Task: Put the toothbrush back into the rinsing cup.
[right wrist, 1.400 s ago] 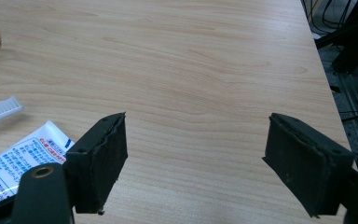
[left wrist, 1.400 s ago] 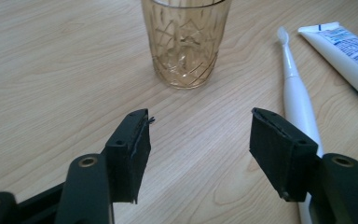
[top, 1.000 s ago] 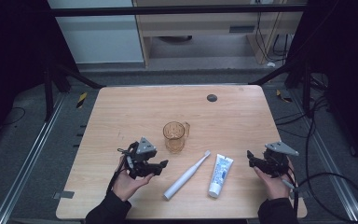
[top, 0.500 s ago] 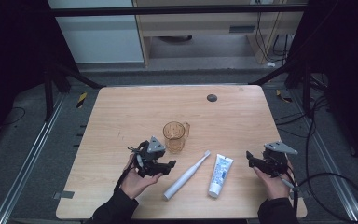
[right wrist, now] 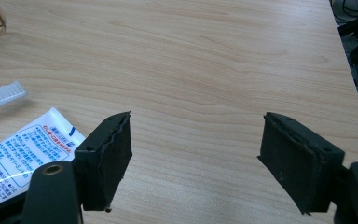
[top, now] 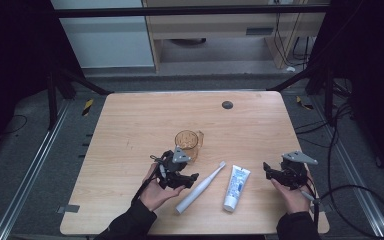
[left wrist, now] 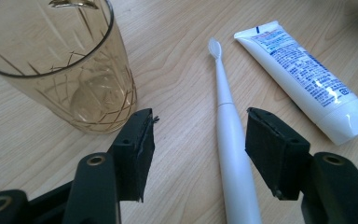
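Nearest the table's front edge, a white electric toothbrush (top: 200,185) lies at a slant, brush head toward the far right, and just beside it on the right a white toothpaste tube (top: 236,181) lies with its cap toward the front. The tube carries a blue stripe and blocks of small blue print, too fine to read in any view. Neither item is touched by a tool.

At the front left, the left gripper (left wrist: 198,147), held in the person's left hand (top: 155,192), has its jaws set well apart with nothing between them; the toothbrush handle runs just inside the right jaw's line in the left gripper view, on the wood below. At the front right, the right gripper (right wrist: 196,158) likewise stands wide open over bare wood, holding nothing.

Farther back, just beyond the left gripper, an amber cut-glass mug (top: 188,143) stands upright. Beyond it, a small dark round disc (top: 227,105) marks the wooden table (top: 130,120).
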`<state>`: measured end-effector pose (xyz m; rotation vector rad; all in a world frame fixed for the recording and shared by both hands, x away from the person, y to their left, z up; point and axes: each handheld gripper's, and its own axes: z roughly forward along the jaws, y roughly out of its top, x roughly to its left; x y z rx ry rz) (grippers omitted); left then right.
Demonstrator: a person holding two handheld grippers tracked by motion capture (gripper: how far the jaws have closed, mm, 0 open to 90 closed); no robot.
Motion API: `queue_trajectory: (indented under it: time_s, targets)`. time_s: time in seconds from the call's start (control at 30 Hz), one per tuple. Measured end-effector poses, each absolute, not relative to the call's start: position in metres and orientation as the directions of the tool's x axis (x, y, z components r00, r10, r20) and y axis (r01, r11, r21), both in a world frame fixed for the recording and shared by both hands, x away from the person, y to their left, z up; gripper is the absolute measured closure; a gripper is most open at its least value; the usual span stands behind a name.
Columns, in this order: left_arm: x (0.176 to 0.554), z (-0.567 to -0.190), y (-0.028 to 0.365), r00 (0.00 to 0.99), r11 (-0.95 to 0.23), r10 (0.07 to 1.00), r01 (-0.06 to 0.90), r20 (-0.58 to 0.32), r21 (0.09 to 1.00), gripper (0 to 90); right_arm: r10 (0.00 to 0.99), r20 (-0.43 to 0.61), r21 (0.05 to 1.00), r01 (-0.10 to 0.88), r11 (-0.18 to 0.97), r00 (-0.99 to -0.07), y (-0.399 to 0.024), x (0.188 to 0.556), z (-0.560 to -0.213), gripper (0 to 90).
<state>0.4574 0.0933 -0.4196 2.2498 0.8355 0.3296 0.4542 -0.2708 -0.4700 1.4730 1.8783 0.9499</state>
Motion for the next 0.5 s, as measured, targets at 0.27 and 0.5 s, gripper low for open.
queue_trajectory:
  time_s: [0.27, 0.5]
  targets:
    - [0.462, -0.423, 0.081, 0.77, -0.561, 0.637, 0.48, -0.018, 0.674, 41.4, 0.972, -0.003, 0.805, 0.576, 0.143, -0.236, -0.271, 0.455, -0.47, 25.3]
    - [0.467, -0.427, 0.071, 0.782, -0.58, 0.623, 0.484, -0.025, 0.655, 41.4, 0.971, 0.0, 0.802, 0.58, 0.142, -0.238, -0.271, 0.455, -0.471, 25.7]
